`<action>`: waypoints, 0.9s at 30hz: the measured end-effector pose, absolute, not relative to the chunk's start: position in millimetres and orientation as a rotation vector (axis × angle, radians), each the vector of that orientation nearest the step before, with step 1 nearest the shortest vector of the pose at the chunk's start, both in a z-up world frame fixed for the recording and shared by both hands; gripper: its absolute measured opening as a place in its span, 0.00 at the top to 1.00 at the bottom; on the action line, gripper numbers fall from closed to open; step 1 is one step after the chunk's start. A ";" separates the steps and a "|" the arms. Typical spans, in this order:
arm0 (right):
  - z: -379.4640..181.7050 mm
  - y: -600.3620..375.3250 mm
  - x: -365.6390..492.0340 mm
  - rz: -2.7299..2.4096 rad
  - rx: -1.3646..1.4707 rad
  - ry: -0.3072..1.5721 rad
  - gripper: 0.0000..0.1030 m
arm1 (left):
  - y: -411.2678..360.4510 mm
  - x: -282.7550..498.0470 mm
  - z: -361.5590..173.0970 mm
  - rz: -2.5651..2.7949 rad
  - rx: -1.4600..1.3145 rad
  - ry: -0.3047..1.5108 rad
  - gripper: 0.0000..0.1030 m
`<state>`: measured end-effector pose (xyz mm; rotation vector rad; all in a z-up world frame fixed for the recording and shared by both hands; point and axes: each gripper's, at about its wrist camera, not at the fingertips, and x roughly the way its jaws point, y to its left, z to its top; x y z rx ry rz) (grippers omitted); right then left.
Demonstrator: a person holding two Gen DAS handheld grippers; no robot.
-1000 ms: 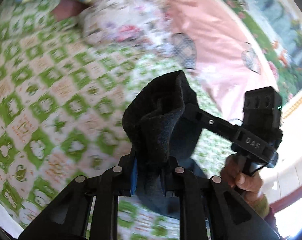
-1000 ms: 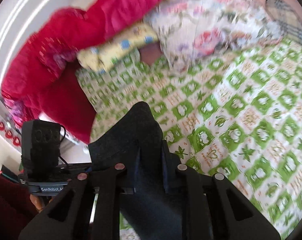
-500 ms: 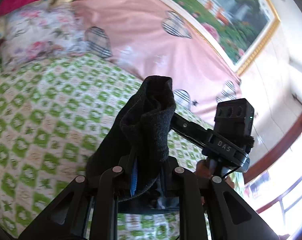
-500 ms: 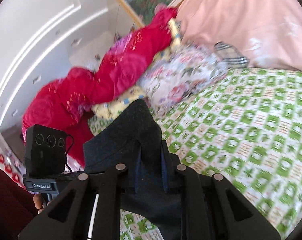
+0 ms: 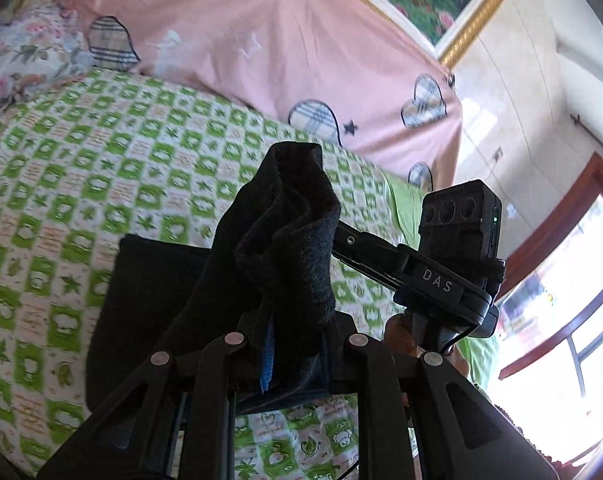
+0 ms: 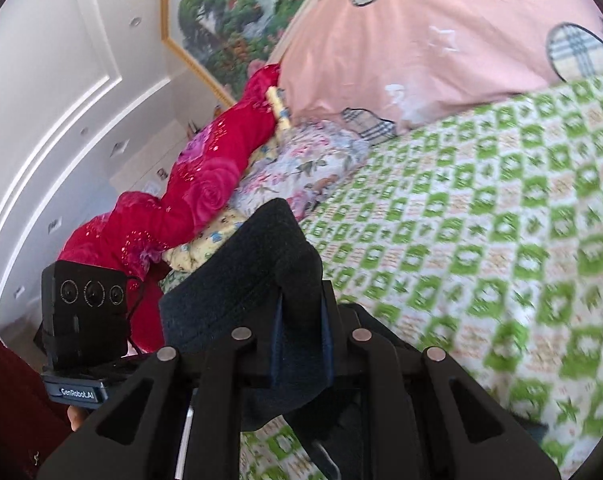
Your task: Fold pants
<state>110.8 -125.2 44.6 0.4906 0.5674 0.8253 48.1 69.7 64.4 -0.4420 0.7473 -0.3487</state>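
Left wrist view: my left hand-held gripper (image 5: 291,360) clamped on a bunched dark edge of the pants (image 5: 285,236), lifted above the bed (image 5: 61,184); more of the pants lies flat below. Right wrist view: my right hand-held gripper (image 6: 301,348) clamped on another edge of the same garment. Pink pillow (image 5: 261,48) at the head of the bed. Which edge, waistband or hem, I cannot tell. Advice: keep both grips level and taut, lower evenly, align edges before releasing.
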 end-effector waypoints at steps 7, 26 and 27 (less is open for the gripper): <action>19.0 -158.4 100.1 0.765 0.552 0.570 0.83 | 36.6 59.4 43.9 -0.373 -0.377 0.792 0.84; -19.4 -211.1 74.2 0.529 0.627 0.655 0.66 | -14.5 66.9 7.2 -0.413 -0.220 0.817 0.66; -18.6 -215.2 69.0 0.496 0.632 0.650 0.53 | -15.7 65.5 6.5 -0.418 -0.214 0.816 0.65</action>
